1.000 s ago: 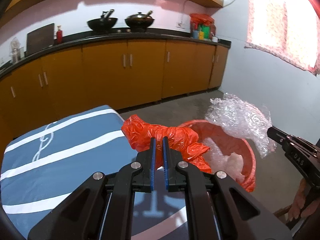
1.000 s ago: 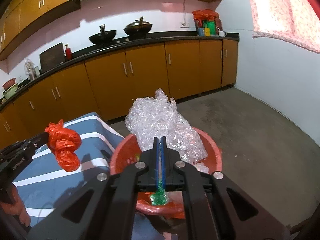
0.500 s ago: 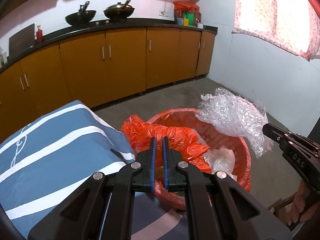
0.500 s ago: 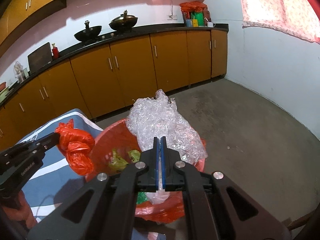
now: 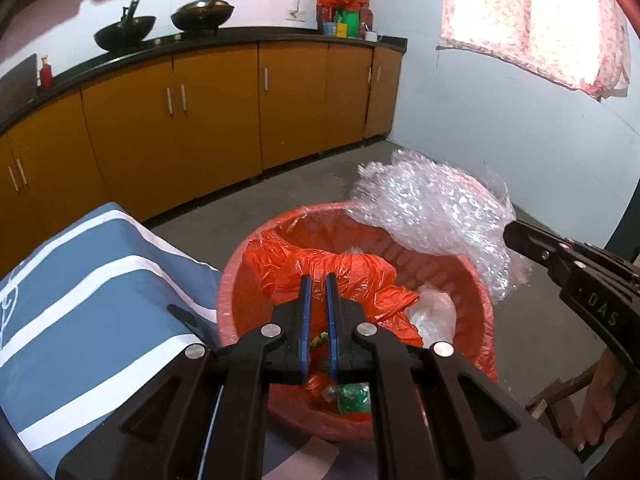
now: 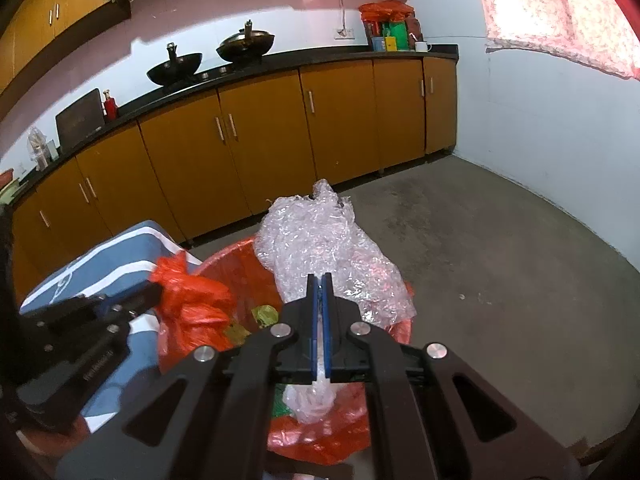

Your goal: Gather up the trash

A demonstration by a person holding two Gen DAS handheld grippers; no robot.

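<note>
A: Setting noted. A run of orange cabinets (image 5: pixel 256 112) under a dark tabletop (image 5: pixel 240 38) is seen at the far wall. A blue striped cloth (image 5: pixel 88 280) lies near left, and a red basket (image 5: pixel 476 292) with a red liner stands just beside it on the floor.

B: Trash positions recorded. A wad of bubble wrap (image 6: pixel 328 252) is held over the far right of the basket; an orange plastic bag (image 5: pixel 320 268) is held over its near left. Smaller scraps, green and clear, are seen already at the bottom.

A: Gripper states?

B: The right gripper (image 6: pixel 320 284) is clamped tight on a thin twist of the bubble wrap. The left gripper (image 5: pixel 314 284) is clamped on a fold of the orange plastic bag, a narrow gap visible between the blue pads.

A: Step in hand is judged to be the drop.

B: Agreed. Both loads should be brought fully inside the rim before release. The bubble wrap overhangs the far edge, so it should be drawn nearer first; otherwise it may spill onto the floor. Releases are best staggered.
</note>
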